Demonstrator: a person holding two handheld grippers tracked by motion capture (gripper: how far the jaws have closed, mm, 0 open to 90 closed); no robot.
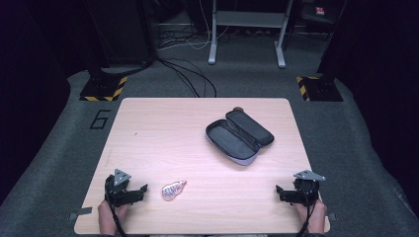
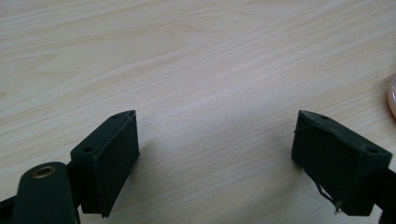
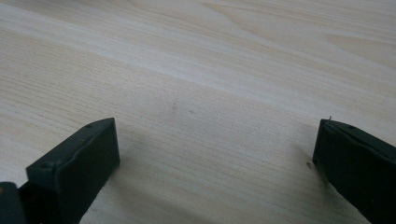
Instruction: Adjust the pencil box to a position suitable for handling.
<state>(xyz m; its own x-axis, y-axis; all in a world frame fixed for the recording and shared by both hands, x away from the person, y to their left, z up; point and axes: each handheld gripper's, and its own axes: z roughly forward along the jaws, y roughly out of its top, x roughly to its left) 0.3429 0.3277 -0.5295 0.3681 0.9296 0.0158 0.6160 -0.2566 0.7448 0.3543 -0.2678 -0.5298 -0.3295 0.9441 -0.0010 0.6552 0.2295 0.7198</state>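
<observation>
A pink wrapped sweet (image 1: 173,189) lies just beside the left gripper (image 1: 142,189), untouched.

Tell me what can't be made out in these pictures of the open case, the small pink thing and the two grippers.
- Small pink thing: too small in the high view to identify; in the left gripper view the right edge cuts off all but a sliver.
- Open case: dark lining hides whether anything lies inside, high view.
- Small round object behind the case: mostly hidden by the case's lid.
- Left gripper and right gripper: jaws open, nothing between them.

Pink item (image 2: 392,98) edge-cut, maybe a toy
</observation>
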